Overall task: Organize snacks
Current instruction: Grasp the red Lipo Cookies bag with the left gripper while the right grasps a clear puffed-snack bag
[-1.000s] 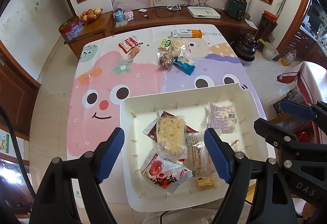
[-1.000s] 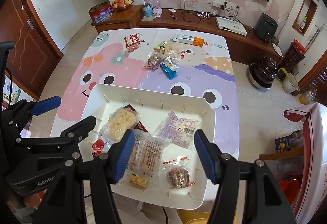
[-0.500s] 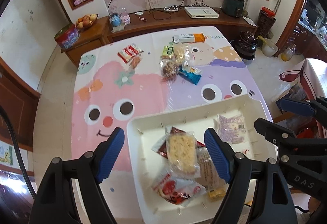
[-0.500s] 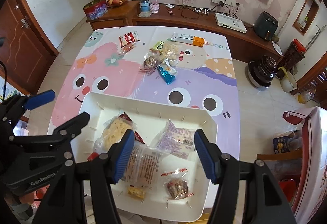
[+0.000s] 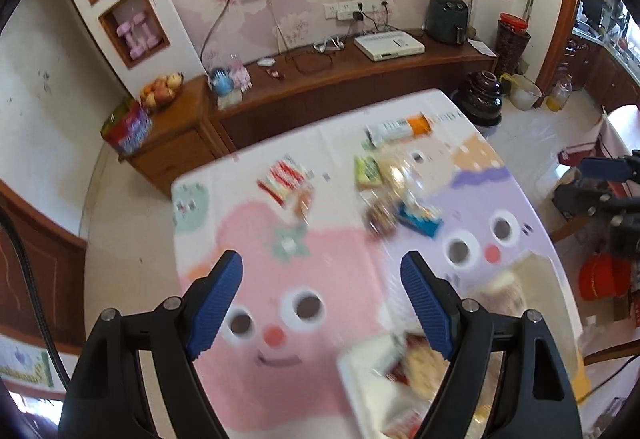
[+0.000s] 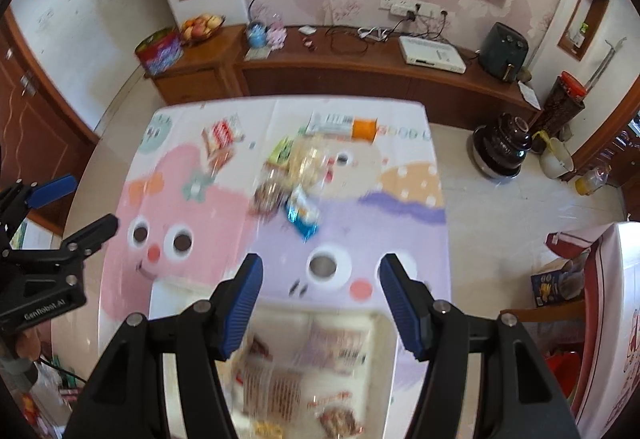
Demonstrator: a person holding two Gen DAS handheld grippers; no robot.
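My left gripper (image 5: 322, 303) is open and empty above the pink cartoon tablecloth. My right gripper (image 6: 320, 303) is open and empty above the far edge of the white tray (image 6: 276, 309), which holds several snack packs and also shows blurred in the left wrist view (image 5: 360, 371). Loose snacks lie at the table's far half: a red-and-white pack (image 5: 285, 179), a green pack (image 5: 367, 171), a blue pack (image 6: 302, 215), a brown nut pack (image 6: 270, 195), a clear pack (image 6: 310, 159) and a white-and-orange box (image 6: 344, 125). The table area is motion-blurred.
A wooden sideboard (image 6: 360, 75) runs behind the table with a fruit bowl (image 6: 200, 27) and a white box (image 6: 432, 53). A dark pot (image 6: 502, 149) stands on the floor at the right. The other gripper (image 6: 44, 259) shows at the left of the right wrist view.
Both grippers have lifted and moved forward over the table. The tray has slid to the bottom of both views. Both stay open and empty.
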